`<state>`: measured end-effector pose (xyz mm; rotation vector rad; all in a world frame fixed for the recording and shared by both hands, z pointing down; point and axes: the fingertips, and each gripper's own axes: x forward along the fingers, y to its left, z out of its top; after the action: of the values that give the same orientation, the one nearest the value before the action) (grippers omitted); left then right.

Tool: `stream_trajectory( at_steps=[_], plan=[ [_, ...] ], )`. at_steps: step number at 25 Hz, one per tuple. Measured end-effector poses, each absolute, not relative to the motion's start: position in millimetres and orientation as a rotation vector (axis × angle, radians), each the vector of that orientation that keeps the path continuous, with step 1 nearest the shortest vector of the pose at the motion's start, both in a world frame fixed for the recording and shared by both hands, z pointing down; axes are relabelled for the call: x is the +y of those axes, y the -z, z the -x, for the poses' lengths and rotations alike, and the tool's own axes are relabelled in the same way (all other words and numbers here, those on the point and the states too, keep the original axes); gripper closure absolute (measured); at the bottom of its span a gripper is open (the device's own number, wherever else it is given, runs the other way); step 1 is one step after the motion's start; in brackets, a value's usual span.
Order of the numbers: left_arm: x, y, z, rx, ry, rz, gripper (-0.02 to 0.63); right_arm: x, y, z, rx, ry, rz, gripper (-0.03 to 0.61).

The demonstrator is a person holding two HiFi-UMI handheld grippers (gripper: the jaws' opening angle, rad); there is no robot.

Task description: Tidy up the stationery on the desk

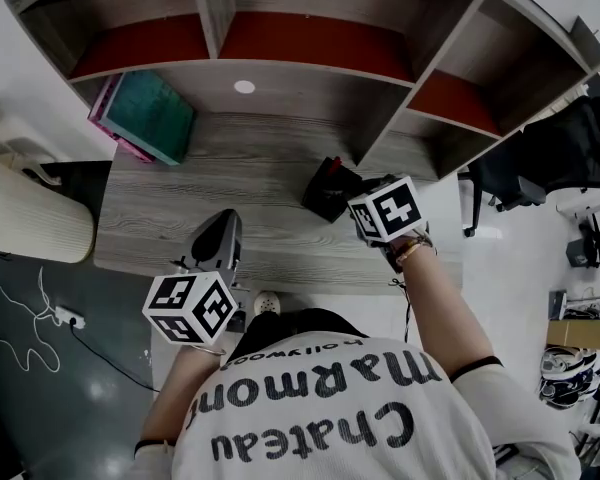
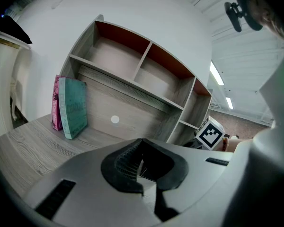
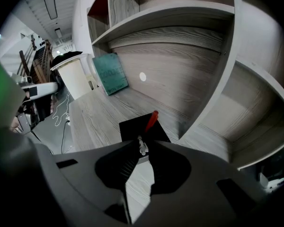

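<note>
**Right fingers pinched at the pen holder**

My right gripper (image 3: 141, 143) pinches a slim white thing (image 3: 142, 148) between its tips, over the near edge of the black pen holder (image 3: 143, 126). The holder stands on the desk (image 1: 230, 183) at my one o'clock, with a red pen (image 3: 152, 120) in it. My left gripper (image 2: 141, 143), at seven o'clock, has its tips drawn together on nothing. A teal book (image 1: 152, 116) leans at eleven.

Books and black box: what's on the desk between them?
Nothing; the head view shows bare desk between the books and the black box.
</note>
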<state>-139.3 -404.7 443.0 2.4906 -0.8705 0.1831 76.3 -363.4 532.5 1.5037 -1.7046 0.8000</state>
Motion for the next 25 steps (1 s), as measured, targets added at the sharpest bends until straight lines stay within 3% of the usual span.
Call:
stream_trajectory(
  at_steps=[25],
  plan=[
    [-393.0, -411.0, 117.3, -0.833, -0.137, -2.582, 0.601, -351.1, -470.0, -72.1, -1.898, -0.746, -1.753, 0.545]
  ],
)
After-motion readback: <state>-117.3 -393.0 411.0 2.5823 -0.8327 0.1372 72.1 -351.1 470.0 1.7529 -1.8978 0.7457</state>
